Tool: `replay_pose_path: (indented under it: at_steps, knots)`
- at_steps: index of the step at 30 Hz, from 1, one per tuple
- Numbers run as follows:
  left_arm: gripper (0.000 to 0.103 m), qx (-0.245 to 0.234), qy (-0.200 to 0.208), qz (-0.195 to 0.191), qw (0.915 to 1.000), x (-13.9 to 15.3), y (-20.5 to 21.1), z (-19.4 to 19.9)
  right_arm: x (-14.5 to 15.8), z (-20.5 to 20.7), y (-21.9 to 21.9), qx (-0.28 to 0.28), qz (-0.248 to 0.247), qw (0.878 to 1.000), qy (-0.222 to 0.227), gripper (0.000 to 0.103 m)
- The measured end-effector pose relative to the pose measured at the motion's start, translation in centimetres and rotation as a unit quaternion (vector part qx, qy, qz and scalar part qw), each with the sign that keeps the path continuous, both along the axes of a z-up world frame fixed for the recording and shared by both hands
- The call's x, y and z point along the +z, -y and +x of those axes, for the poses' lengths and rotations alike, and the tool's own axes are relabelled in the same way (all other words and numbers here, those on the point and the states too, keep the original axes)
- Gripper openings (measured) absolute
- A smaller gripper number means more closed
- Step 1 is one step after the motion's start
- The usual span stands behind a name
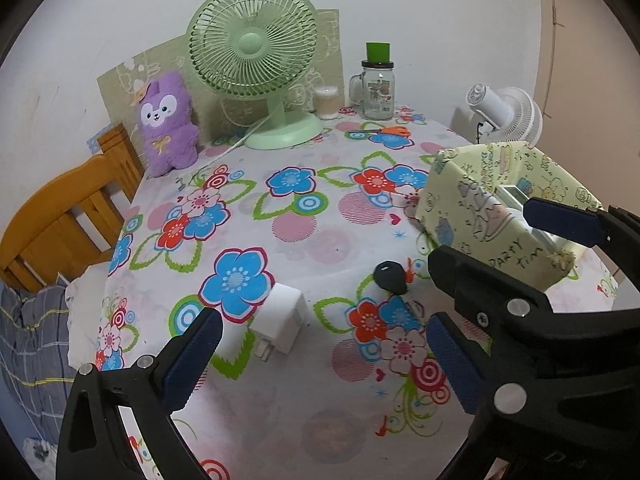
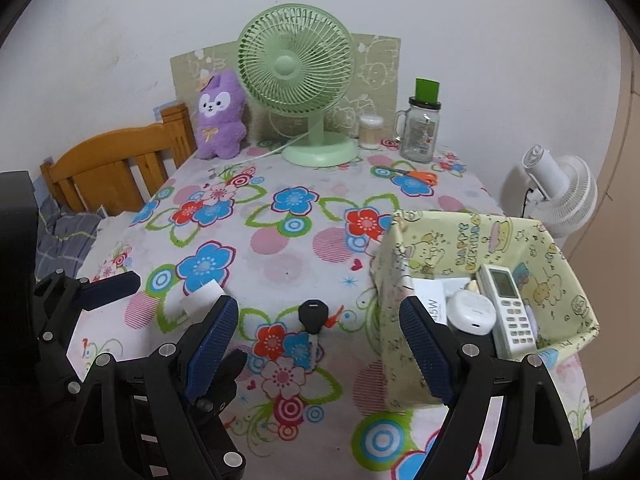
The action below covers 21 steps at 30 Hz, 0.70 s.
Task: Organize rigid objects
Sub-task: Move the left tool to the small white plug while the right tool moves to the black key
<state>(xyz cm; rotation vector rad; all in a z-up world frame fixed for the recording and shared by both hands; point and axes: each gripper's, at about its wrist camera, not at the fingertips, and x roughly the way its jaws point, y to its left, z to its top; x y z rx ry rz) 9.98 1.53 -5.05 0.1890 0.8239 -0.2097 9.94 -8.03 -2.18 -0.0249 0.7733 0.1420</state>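
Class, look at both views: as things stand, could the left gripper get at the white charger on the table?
Probably yes: the left gripper is open, the charger lies just ahead between its fingers, and nothing stands between them; the key lies aside.

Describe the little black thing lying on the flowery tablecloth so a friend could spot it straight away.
Start at the yellow cartoon-print box on the near right of the flowered tablecloth. Just left of the box lies a car key with a rounded black head and a metal blade. The only loose thing near it is a white charger plug further left, boxy and pale, while the key is small and dark.
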Motion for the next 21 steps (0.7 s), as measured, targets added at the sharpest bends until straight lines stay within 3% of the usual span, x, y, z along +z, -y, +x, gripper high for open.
replay_pose_path:
  at_steps: [21]
  knots:
    - [0.103, 0.021, -0.027, 0.015, 0.9993, -4.0, -2.9, 4.1, -4.3, 4.2, -2.5, 0.008, 0.008, 0.998, -0.063, 0.075]
